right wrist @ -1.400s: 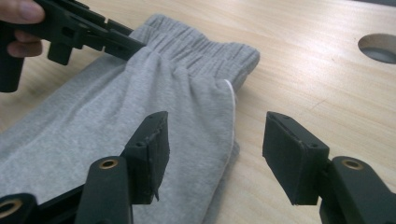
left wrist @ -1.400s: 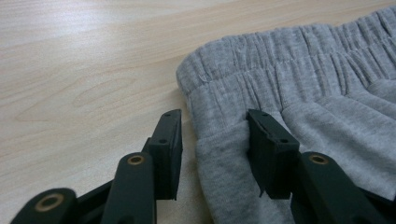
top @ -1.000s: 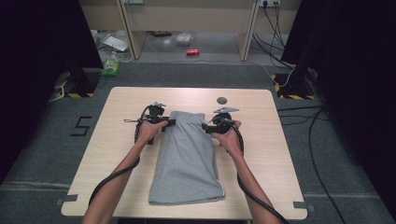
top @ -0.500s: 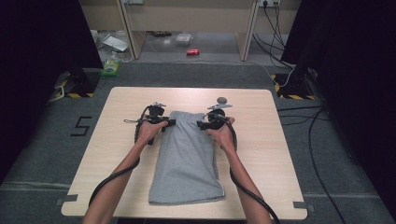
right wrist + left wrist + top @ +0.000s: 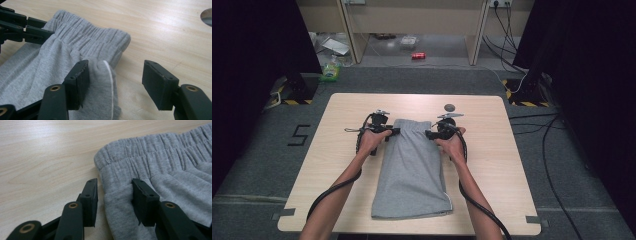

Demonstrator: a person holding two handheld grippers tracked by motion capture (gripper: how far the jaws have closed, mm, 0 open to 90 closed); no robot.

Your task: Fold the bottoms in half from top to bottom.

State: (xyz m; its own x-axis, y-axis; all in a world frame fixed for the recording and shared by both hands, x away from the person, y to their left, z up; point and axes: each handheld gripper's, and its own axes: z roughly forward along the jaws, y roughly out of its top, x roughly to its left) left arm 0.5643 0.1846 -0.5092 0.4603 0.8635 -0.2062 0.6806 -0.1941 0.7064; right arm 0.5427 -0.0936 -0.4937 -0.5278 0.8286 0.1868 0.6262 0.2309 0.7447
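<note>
Shorts [image 5: 412,170], grey and folded, lie flat in the middle of the worktop [image 5: 342,150]. No writing shows on them. Left gripper [image 5: 113,195] and right gripper [image 5: 116,82] each straddle a waistband corner, jaws open. Floor mark [image 5: 299,135] reads "5".

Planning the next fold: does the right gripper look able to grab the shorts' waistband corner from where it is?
Probably yes: the right gripper stands open astride the shorts edge just below the waistband, nothing between.
</note>
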